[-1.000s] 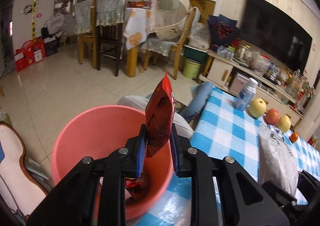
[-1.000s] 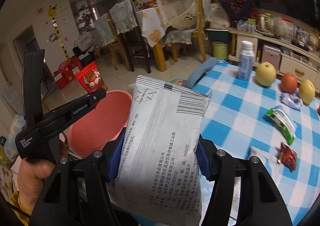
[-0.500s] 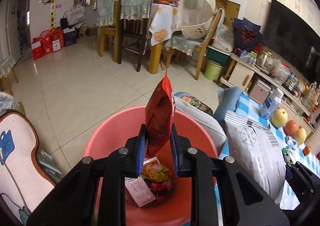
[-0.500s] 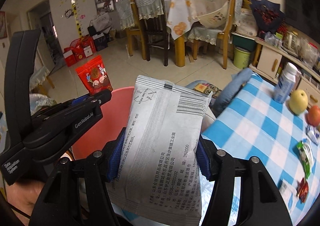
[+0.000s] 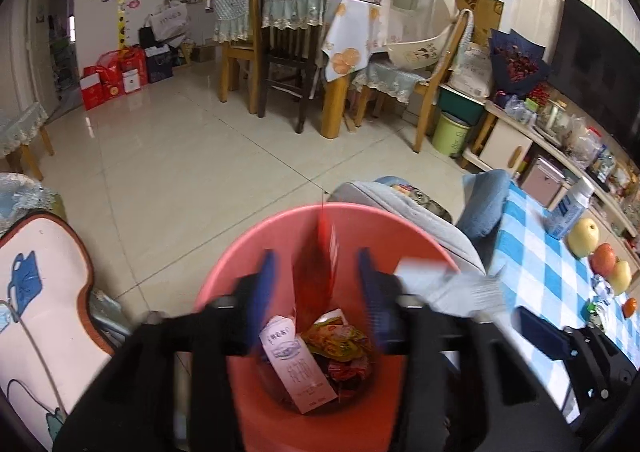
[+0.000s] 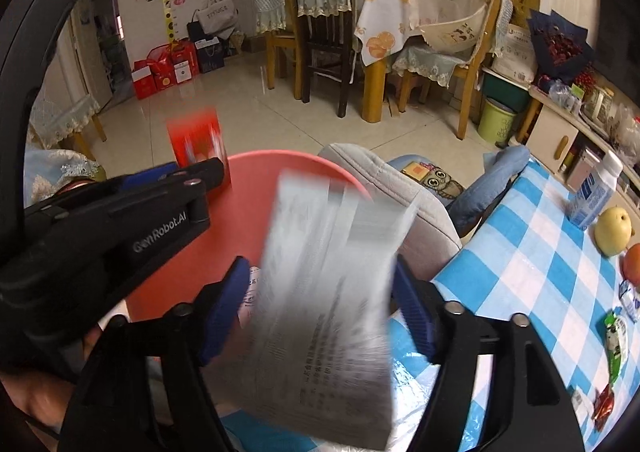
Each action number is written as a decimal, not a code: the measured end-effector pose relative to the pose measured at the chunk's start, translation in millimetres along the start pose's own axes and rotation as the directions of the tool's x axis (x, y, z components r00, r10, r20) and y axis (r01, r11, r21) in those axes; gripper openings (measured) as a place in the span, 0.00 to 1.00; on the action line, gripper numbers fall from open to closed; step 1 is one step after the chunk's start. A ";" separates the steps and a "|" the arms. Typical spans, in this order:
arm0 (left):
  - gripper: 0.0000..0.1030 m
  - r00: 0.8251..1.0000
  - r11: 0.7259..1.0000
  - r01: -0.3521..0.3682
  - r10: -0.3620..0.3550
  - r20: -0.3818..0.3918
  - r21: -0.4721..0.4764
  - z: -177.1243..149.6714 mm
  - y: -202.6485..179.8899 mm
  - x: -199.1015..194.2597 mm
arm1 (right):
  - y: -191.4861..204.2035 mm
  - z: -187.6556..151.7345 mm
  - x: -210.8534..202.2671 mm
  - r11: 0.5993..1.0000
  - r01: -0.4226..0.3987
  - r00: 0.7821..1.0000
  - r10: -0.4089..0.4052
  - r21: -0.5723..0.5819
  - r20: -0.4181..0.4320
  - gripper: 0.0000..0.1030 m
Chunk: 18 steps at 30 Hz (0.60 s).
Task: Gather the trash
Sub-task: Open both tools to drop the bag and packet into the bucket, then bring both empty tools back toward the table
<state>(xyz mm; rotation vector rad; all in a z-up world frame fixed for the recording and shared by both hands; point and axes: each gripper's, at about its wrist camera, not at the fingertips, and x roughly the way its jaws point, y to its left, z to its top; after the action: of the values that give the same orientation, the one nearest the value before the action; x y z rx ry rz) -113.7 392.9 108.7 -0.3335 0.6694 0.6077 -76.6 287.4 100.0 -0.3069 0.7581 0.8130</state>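
Note:
A pink bucket (image 5: 280, 232) sits below my left gripper (image 5: 316, 280), whose jaws are open. A red snack bag (image 5: 320, 264), blurred, hangs loose between the jaws over the bucket. Wrappers and a pink slip (image 5: 300, 368) lie in the bucket. In the right wrist view my right gripper (image 6: 320, 304) has its jaws spread, and a grey printed bag (image 6: 328, 300), blurred, is between them beside the bucket (image 6: 256, 188). The red bag (image 6: 198, 148) and left gripper (image 6: 176, 180) show there too.
A blue checked table (image 6: 540, 264) at right holds a bottle (image 6: 592, 196), fruit (image 6: 612, 232) and small wrappers (image 6: 614, 344). A grey cushion (image 6: 384, 188) lies behind the bucket. Dining chairs and a table (image 5: 320, 52) stand across the tiled floor.
My left gripper has opened and the red bag is slipping down into the bucket. My right gripper has widened and the grey bag is blurred, moving between its jaws.

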 end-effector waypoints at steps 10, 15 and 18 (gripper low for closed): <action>0.83 1.000 0.999 -0.008 0.007 0.026 0.044 1.7 -13.8 -3.8 | -26.1 -15.4 -28.2 0.996 0.051 0.997 -0.055 0.073 0.046 0.87; 0.84 0.999 0.996 0.024 -0.028 0.036 0.084 -2.8 -29.0 -7.4 | -45.5 -31.9 -42.2 0.990 0.097 0.994 -0.102 0.107 0.046 0.87; 0.84 0.998 0.993 0.044 -0.047 0.031 0.111 -5.8 -39.9 -8.2 | -58.4 -43.0 -49.2 0.985 0.110 0.993 -0.116 0.135 0.037 0.87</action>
<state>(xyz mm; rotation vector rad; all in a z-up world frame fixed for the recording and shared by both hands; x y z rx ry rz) -96.8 355.8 113.7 -0.2345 0.6589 0.5296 -76.1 199.8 103.0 -0.2098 0.7426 0.6573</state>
